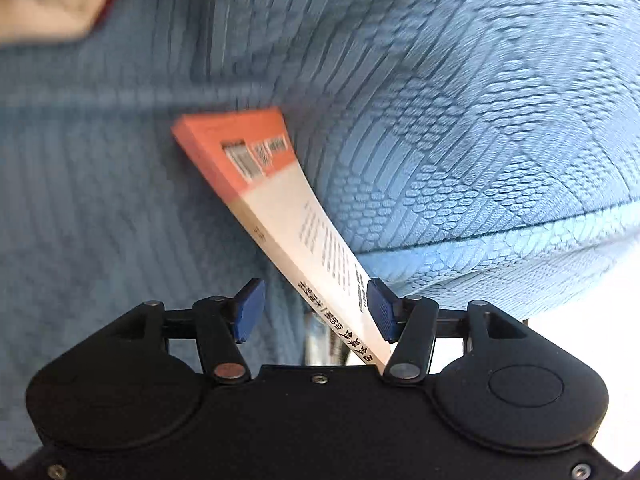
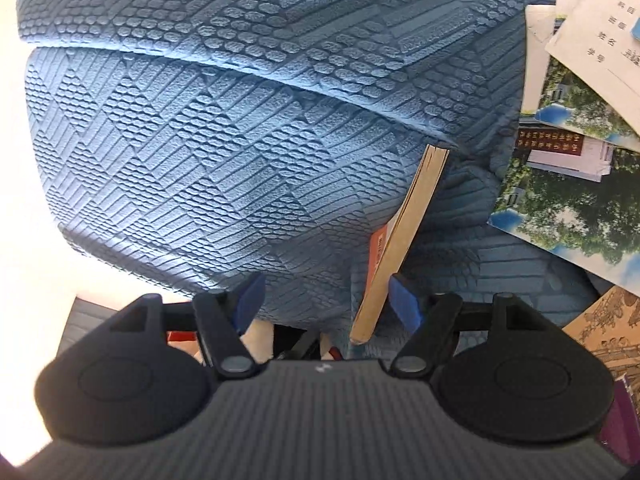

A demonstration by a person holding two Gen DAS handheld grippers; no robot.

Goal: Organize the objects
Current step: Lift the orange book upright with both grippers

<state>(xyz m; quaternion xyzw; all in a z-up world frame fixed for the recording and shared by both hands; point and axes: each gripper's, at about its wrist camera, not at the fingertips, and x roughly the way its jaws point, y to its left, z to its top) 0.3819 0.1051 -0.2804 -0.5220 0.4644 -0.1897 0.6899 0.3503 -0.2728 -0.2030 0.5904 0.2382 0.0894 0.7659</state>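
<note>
The sofa's upholstery [image 2: 224, 128] is blue, embossed with diamonds of ribbed lines and small oval bumps, and it bulges in rounded cushions with a deep seam between them. A slim paperback book [image 1: 276, 200], orange at its far end and cream along the rest, with black characters on its cover and a barcode label, stands on edge, leaning against the cushion. It runs between the blue ribbed pads of the left gripper [image 1: 314, 308], its cover against the right-hand pad and clear of the other; the jaws stand apart. The right gripper [image 2: 326, 300] is also spread wide, gripping nothing, and the same book's yellowed page edge [image 2: 400, 240] rises just beside its right-hand pad. Right of that, loose booklets with tree photographs [image 2: 572, 184] lie overlapping on the seat.
</note>
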